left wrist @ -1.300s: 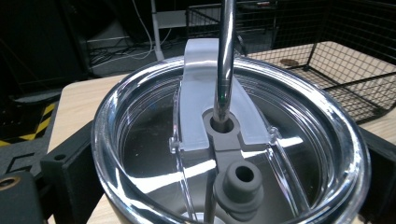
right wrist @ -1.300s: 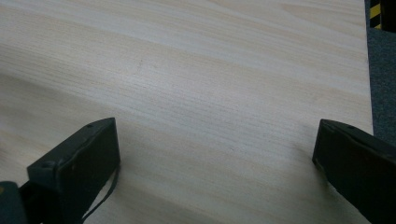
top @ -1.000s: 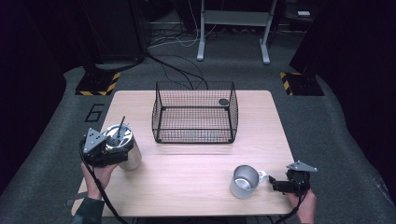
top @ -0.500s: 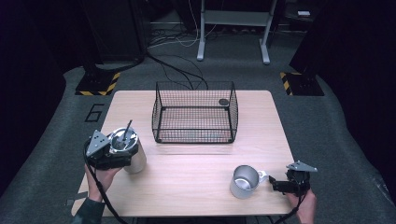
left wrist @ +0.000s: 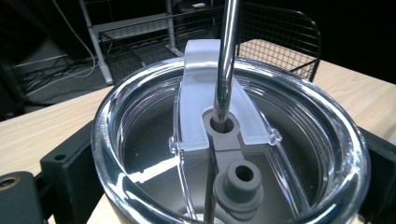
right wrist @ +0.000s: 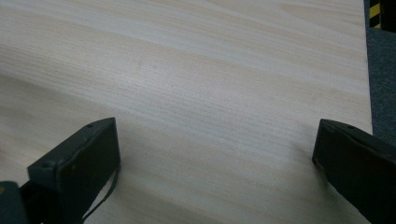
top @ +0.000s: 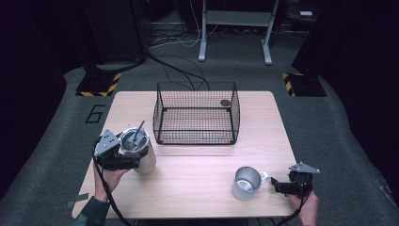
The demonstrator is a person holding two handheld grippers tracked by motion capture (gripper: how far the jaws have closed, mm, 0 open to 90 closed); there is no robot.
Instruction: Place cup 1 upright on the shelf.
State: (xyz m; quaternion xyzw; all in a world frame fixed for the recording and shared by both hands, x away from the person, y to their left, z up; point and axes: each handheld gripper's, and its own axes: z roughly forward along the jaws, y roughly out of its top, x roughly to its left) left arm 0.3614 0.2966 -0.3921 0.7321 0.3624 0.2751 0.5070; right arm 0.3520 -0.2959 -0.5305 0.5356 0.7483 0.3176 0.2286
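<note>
Having been shifted slightly nearer the tabletop's (top: 197, 165) front edge, the tumbler (top: 139, 151) is pinched between the left gripper's (top: 123, 159) jaws, while the right gripper's (top: 278, 184) jaws are spread beside the mug (top: 247, 182).

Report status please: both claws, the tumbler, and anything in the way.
Left claw shut on tumbler, straw through lid. Right claw open over bare table, beside mug. Basket ahead.

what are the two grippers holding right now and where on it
The left gripper clamps the steel tumbler by its body just under the lidded rim, one jaw each side. The right gripper is open over bare table, holding nothing.
</note>
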